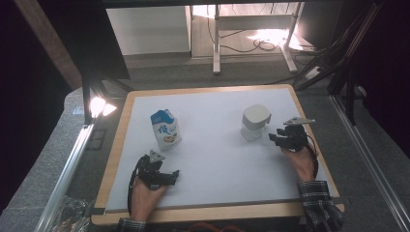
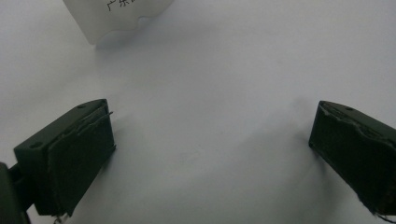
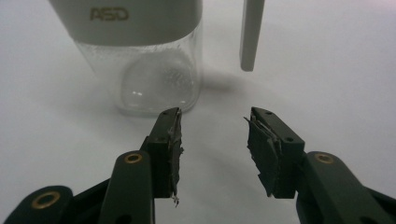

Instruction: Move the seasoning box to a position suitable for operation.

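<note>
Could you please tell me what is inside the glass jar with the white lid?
Through the clear lower wall of the glass jar, as the right gripper view shows it, nothing is visible inside; it looks empty. The white lid covers the upper part, so that portion cannot be checked.

A: What's the work surface?

B: A table [image 1: 212, 208] with a light wooden edge, its top covered by a white mat [image 1: 217, 159].

A: And what stands on it?

B: A milk carton [image 1: 165, 128], blue and white, upright. Take it as the landmark: well to its right, at about the same depth, stands a clear glass jar [image 1: 255, 123] with a white lid.

A: Touching?

B: No, well apart, bare mat between them.
</note>
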